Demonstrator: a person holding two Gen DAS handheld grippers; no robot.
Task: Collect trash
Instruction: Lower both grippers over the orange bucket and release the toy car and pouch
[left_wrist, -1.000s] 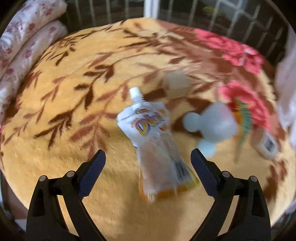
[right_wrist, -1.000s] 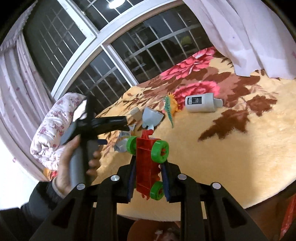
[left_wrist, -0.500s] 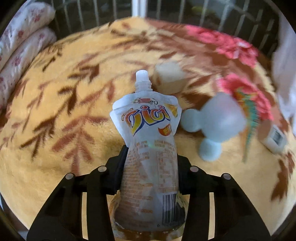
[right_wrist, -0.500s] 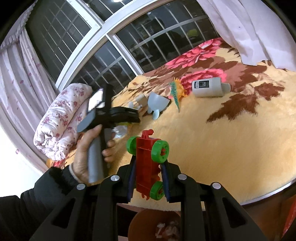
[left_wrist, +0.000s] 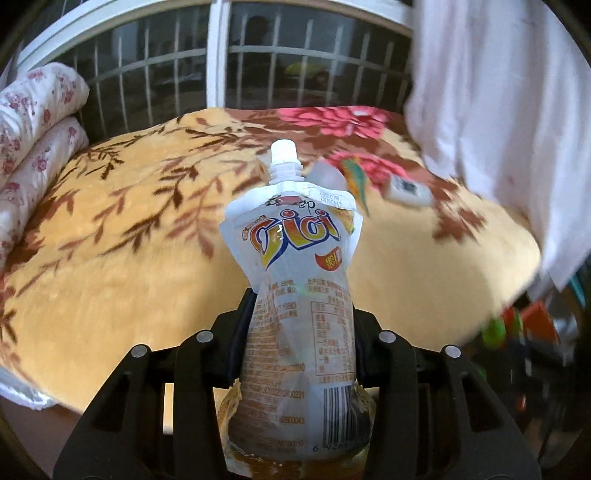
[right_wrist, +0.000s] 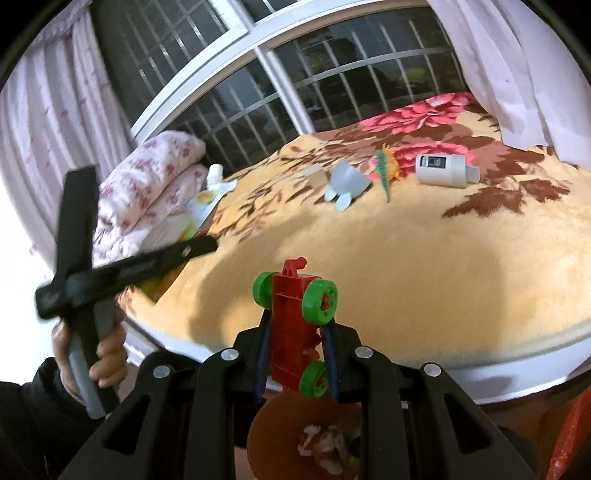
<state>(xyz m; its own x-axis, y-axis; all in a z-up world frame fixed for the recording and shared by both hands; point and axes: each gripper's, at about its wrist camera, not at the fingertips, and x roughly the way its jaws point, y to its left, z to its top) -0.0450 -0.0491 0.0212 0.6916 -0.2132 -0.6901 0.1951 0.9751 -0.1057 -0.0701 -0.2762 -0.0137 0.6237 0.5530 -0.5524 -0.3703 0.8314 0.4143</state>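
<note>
Left wrist view close behind its own jaws, angled down across the floral blanket toward the barred window, right wrist view likewise from the bed's near edge, both sharing blanket, window, white bottle

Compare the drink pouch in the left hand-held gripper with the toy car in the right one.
The drink pouch is soft, crinkled, white printed film with a spout; the toy car is rigid red plastic with green wheels. The pouch is trash, the car a toy. Both stand upright, clamped between gripper pads.
</note>
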